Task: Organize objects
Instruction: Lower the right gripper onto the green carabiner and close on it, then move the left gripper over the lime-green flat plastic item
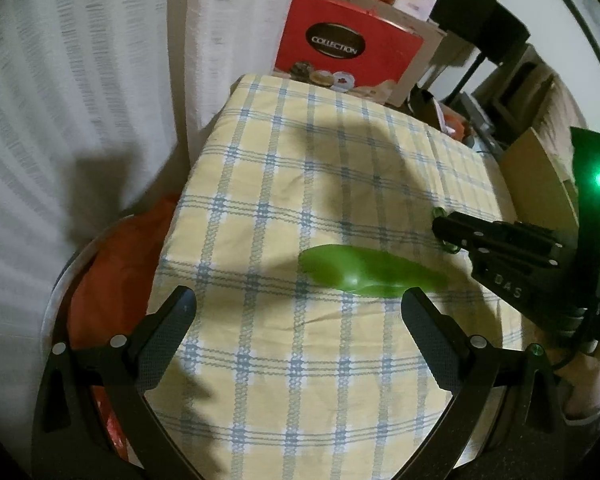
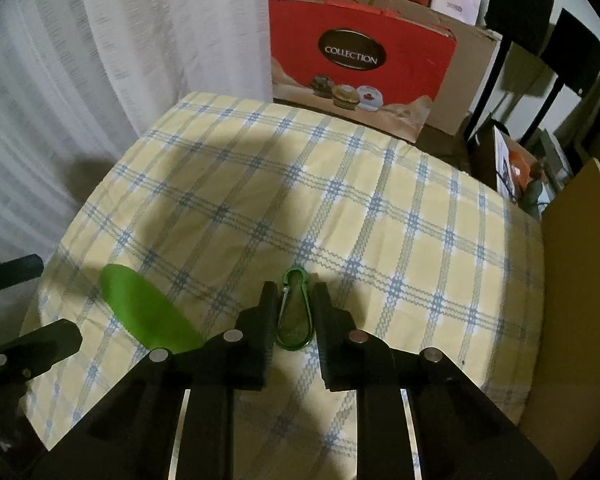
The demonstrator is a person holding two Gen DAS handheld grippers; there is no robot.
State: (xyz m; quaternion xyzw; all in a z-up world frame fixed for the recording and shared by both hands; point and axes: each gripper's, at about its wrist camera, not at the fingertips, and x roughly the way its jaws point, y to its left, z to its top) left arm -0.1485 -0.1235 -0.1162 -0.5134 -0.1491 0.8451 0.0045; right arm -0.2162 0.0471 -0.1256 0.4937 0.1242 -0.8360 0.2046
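A small green metal carabiner (image 2: 295, 312) lies flat on a yellow cloth (image 2: 340, 208) with blue checks, near its front edge. It is pear-shaped, with a silver gate along one side. The right tongs (image 2: 294, 300) are closed on it, one black finger pressing each long side. Just to its left lies a flat, bright green plastic oval (image 1: 364, 274). The left tongs (image 1: 298, 308) hang wide open above the cloth, holding nothing.

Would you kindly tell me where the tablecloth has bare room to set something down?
The tablecloth is bare from the red gift bag down to the green carabiner. It is crowded near the front, around the green spoon and carabiner.
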